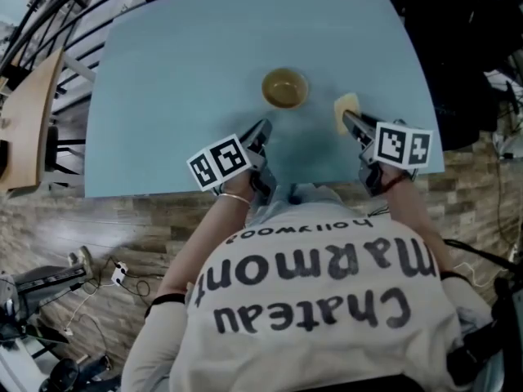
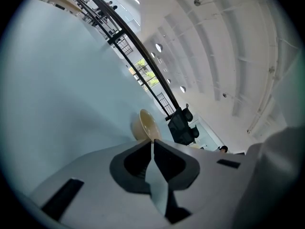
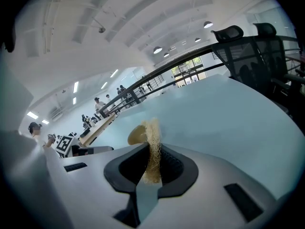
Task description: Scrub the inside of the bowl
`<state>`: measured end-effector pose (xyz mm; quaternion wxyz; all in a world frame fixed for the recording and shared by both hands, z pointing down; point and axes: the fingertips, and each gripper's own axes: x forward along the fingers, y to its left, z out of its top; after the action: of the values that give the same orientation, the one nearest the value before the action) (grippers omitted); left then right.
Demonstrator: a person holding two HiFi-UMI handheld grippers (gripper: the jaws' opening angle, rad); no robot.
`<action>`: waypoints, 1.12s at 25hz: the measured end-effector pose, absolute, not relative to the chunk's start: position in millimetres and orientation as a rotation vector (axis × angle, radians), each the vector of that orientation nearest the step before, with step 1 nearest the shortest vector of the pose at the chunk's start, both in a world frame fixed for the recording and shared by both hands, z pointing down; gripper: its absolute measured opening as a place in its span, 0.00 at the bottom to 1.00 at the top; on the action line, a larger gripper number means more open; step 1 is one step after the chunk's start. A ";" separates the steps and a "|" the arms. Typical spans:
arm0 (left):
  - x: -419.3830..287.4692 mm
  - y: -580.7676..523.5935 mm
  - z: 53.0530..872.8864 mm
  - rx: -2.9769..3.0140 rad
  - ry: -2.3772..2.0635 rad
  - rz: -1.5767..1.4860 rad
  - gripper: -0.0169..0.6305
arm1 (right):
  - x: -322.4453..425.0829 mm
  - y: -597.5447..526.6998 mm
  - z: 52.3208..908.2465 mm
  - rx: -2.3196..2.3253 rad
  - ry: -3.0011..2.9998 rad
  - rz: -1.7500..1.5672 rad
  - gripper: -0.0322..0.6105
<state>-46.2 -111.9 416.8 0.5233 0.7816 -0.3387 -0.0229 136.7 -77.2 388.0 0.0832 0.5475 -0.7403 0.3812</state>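
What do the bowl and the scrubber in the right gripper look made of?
Bowl: probably glazed ceramic, possibly plastic; smooth, even tan surface, paler inside.
Scrubber: coarse plant fibre, loofah-like; pale straw-coloured strands, matte, loose and frayed at the top.

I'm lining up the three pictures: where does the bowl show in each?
Head view: the bowl sits mid-table, upper centre.
Left gripper view: the bowl is at centre, just beyond the fingers.
Right gripper view: the bowl peeks out left of the held scrubber.
Shared landmark: the light blue table.
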 end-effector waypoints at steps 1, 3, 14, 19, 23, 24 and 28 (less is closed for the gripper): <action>-54.1 -109.5 411.8 1.889 -0.812 -0.055 0.05 | 131.7 -77.3 386.0 1.645 -2.219 1.137 0.15; -68.1 -104.6 400.2 1.941 -0.816 -0.041 0.03 | 124.0 -78.6 382.7 1.678 -2.238 1.142 0.15; -98.3 -62.9 367.9 2.141 -0.833 -0.007 0.03 | 100.8 -63.1 370.5 1.730 -2.297 1.059 0.15; -99.1 -46.8 371.7 2.104 -0.880 -0.025 0.03 | 112.7 -52.4 366.0 1.711 -2.317 1.030 0.15; -93.2 -26.9 371.0 2.063 -0.920 -0.050 0.03 | 128.0 -36.8 368.9 1.688 -2.310 1.050 0.15; -90.0 -20.2 371.5 2.050 -0.918 -0.055 0.03 | 131.6 -31.7 368.3 1.682 -2.310 1.055 0.15; -77.5 4.2 377.8 2.031 -0.931 -0.027 0.03 | 149.5 -3.7 369.4 1.668 -2.300 1.020 0.15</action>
<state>-77.5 4.2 377.8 0.4383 0.8171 -0.3744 -0.0109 149.5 -3.7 369.4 0.0613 0.5514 -0.7605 0.3373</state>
